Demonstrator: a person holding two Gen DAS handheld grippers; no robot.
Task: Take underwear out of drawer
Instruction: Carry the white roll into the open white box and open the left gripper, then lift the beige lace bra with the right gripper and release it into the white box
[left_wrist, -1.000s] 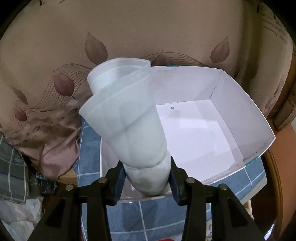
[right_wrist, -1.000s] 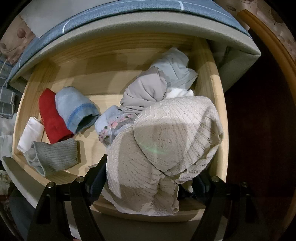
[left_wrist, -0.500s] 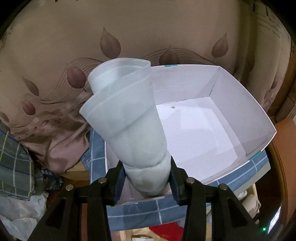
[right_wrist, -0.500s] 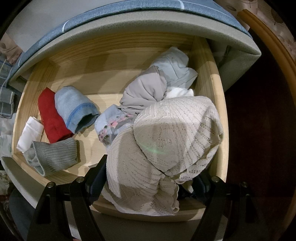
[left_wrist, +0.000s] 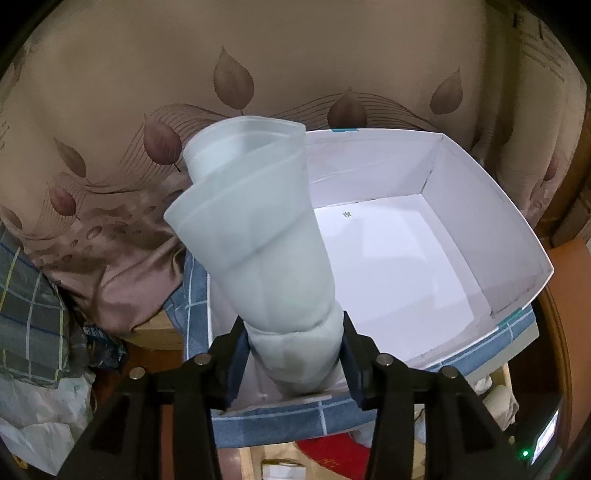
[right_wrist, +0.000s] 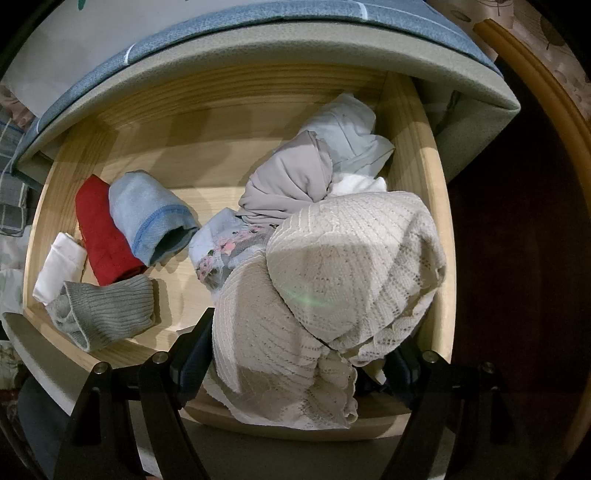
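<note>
My left gripper (left_wrist: 293, 354) is shut on a rolled pale-blue underwear (left_wrist: 258, 236) and holds it over the near left corner of an empty white box (left_wrist: 491, 229). My right gripper (right_wrist: 295, 365) is shut on a cream knit underwear (right_wrist: 332, 288) above the right side of the open wooden drawer (right_wrist: 413, 155). In the drawer lie red (right_wrist: 99, 229), light-blue (right_wrist: 147, 214), white (right_wrist: 59, 269), grey ribbed (right_wrist: 107, 314), floral (right_wrist: 225, 254), grey (right_wrist: 291, 184) and pale (right_wrist: 347, 129) rolled pieces.
The white box stands on a blue checked cloth (left_wrist: 288, 421) over the cabinet top (right_wrist: 258, 33). A beige leaf-print curtain (left_wrist: 258, 55) hangs behind. Plaid fabric (left_wrist: 26, 310) and bags pile at the left. A wooden rail (right_wrist: 546, 103) curves at the right.
My left gripper has drawn back and shifted left with the pale-blue roll, so the box sits further right in view. The right gripper has barely moved.
</note>
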